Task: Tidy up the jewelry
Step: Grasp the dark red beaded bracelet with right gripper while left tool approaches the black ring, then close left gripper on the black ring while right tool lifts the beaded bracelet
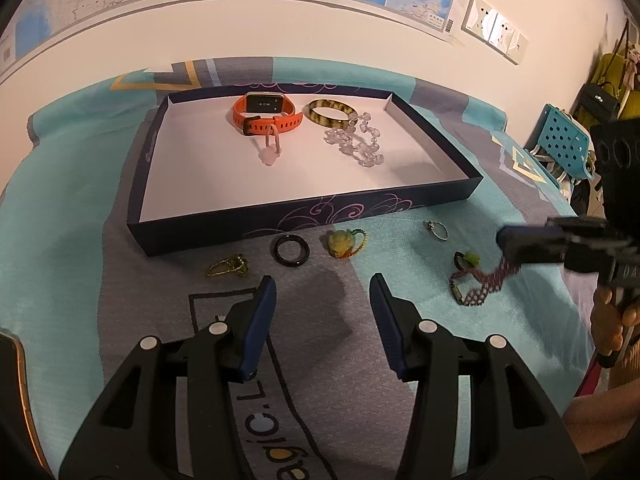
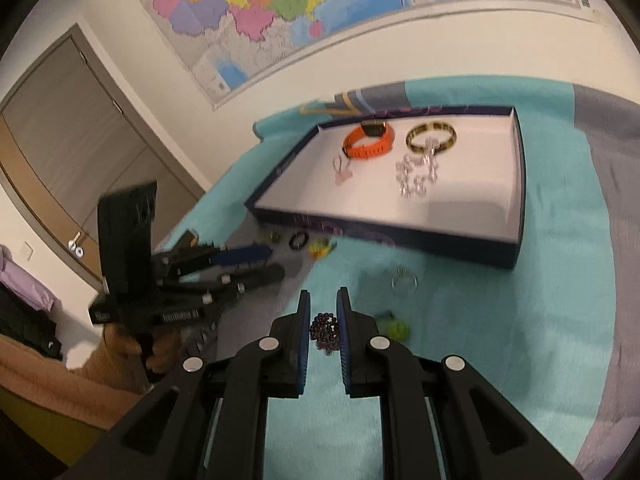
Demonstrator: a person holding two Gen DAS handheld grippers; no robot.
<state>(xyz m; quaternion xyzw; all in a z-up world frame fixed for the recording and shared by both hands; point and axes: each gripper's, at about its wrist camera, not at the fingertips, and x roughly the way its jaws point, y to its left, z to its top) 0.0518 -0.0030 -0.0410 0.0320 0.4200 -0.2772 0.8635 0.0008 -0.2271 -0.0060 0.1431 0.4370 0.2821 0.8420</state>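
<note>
A dark blue tray [image 1: 304, 220] on the teal blanket holds an orange watch [image 1: 264, 118], a tortoiseshell bangle [image 1: 332, 114], a clear bead bracelet [image 1: 356, 142] and a pink charm [image 1: 271, 148]. In front of it lie a green-gold piece [image 1: 230, 266], a black ring [image 1: 291, 251], a yellow charm [image 1: 344, 242], a silver ring [image 1: 437, 230] and a green-stone piece [image 1: 468, 260]. My left gripper [image 1: 322, 292] is open above the blanket. My right gripper [image 2: 323, 304] is shut on a dark purple bead bracelet [image 2: 325, 330], which trails to the blanket in the left wrist view [image 1: 480, 286].
The blanket [image 2: 520, 320] covers a bed against a wall with maps [image 2: 280, 8]. A teal perforated chair [image 1: 564, 140] and bags stand at the right. A door [image 2: 68, 148] is at the left. The tray's [image 2: 516, 184] near half is bare.
</note>
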